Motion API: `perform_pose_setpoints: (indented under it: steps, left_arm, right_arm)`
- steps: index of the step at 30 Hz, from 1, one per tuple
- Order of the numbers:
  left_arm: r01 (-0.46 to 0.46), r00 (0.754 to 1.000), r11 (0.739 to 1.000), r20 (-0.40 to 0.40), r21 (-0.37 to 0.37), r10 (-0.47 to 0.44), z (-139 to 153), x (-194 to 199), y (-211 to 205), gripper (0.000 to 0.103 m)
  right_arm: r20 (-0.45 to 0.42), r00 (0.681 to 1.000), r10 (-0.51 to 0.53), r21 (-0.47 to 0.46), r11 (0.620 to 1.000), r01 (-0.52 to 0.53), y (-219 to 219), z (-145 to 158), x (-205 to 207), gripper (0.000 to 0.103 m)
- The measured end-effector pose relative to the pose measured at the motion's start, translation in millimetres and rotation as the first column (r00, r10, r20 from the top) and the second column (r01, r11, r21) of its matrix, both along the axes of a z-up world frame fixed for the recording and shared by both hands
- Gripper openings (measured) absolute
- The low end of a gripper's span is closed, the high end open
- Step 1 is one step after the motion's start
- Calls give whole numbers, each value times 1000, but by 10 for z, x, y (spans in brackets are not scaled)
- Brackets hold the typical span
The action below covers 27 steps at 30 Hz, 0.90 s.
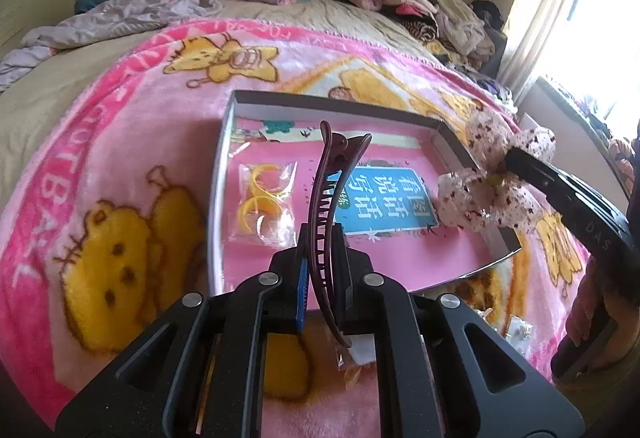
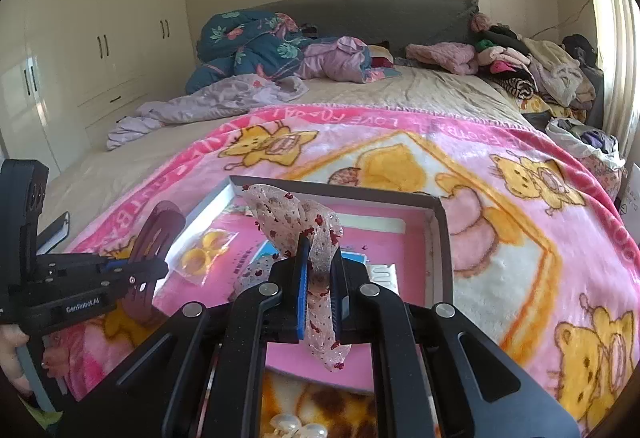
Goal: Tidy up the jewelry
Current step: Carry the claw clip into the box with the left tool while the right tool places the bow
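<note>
Spread over the bed, a pink blanket (image 1: 120, 142) carries an open box (image 1: 224, 142) already holding a packet of yellow rings (image 1: 264, 204), while above it the left gripper (image 1: 320, 262) clamps a brown hair clip (image 1: 326, 194) and the right gripper (image 2: 320, 278) clamps a speckled bow (image 2: 296, 222), both not yet dropped in.

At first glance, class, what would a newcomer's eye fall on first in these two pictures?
The left gripper clamps a long maroon hair clip upright above the open box. The right gripper pinches a sheer speckled bow over the box too. Beneath lies a bright pink bear blanket.
</note>
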<state>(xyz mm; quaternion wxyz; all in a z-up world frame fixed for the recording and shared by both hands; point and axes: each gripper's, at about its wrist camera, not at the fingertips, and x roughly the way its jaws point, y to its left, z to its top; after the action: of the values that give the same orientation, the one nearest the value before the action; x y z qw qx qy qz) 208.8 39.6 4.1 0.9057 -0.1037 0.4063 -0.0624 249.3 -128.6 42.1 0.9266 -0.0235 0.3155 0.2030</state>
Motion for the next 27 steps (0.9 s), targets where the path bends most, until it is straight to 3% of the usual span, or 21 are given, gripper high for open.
perform_pose_setpoints:
  steps: [14,27]
  left_arm:
    - [24,999,1000,-44,-10,-25,-215,211,-100,6]
    - [12,997,1000,-71,21,-11,-348,446,-111,6]
  right_arm:
    - [-98,995,-6,1,1000,6,27,-370,279,9]
    - [-139,990,-14,-2,1000,14,20,-532,358,11]
